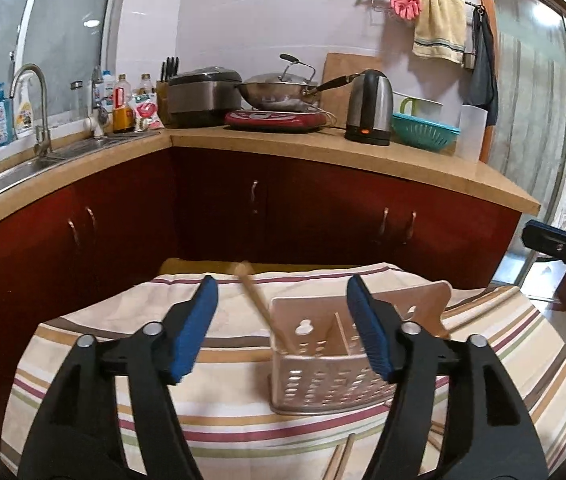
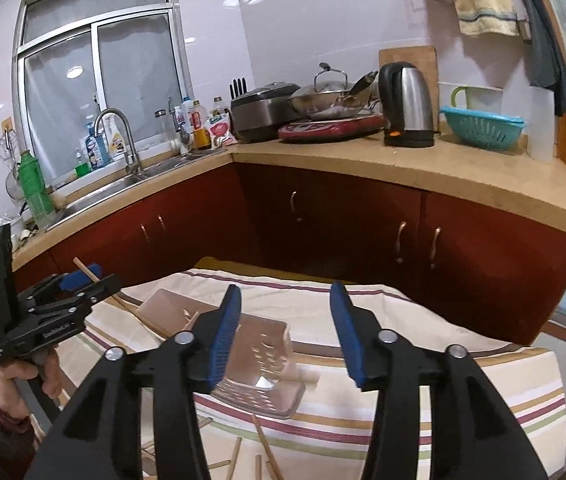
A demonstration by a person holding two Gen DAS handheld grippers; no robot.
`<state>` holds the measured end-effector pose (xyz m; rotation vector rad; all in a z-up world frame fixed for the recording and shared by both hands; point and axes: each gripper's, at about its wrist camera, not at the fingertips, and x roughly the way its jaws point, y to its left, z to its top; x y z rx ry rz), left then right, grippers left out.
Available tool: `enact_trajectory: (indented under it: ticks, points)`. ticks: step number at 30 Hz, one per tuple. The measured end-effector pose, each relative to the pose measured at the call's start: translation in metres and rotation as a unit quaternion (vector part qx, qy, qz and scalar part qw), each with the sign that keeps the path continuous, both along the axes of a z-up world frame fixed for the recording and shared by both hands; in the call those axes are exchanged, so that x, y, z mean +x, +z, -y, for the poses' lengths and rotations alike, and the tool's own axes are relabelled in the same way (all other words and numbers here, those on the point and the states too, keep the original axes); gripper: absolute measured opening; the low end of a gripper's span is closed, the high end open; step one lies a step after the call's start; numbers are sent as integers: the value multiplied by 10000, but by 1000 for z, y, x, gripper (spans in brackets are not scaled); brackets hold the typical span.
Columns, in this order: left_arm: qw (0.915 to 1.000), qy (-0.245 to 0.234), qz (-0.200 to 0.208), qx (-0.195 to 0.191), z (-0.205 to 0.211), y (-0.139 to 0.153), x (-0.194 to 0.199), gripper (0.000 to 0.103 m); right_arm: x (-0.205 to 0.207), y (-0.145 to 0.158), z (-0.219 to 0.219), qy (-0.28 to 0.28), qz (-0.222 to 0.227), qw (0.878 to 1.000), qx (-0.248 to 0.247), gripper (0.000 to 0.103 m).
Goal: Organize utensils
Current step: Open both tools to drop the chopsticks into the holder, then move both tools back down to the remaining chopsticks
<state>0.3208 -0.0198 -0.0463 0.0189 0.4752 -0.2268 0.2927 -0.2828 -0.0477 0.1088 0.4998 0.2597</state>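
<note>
A perforated beige utensil holder [image 1: 323, 372] stands on a striped cloth [image 1: 83, 344]; it also shows in the right wrist view [image 2: 263, 364]. A wooden utensil [image 1: 261, 304] leans out of its left compartment. My left gripper [image 1: 283, 304] is open and empty, held just above and before the holder. It shows from the side in the right wrist view [image 2: 83, 276]. My right gripper [image 2: 285, 312] is open and empty above the cloth, to the right of the holder. Several wooden chopsticks [image 2: 263, 448] lie loose on the cloth at the near edge.
A tan L-shaped counter [image 1: 323, 152] over red cabinets runs behind the table. It bears a sink [image 1: 23, 168], a rice cooker [image 1: 203, 96], a wok [image 1: 279, 88], a kettle [image 1: 371, 108] and a teal colander [image 1: 425, 132].
</note>
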Motion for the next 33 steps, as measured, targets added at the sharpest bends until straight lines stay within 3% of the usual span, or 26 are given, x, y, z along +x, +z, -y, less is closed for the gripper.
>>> enact_trajectory:
  ticks: [5,11,16,23,26,33]
  points:
    - [9997,167,181,10,-6,4,-22,78,-18,4,6,-233,215,9995,-51,63]
    - [9969,393,667,143,-15,2,-74,79,-70,0,8,-557,569,9967,-167,65]
    - [9958,452,754,250,-23,-19,-117,79,-112,-30,4,-665,549,9961,-179,65]
    - [9967,547,465,366,-35,-62,-170,79,-170,-97,-7,-807,279,9954,-435,64]
    - [9972,515,218,495,-35,-85,-191,78,-187,-132,-10,-763,-92,9959,-480,58]
    - [9968,235,-249,726,-29,-128,-222,61,-215,-180,-10,-679,-649,9945,-466,53]
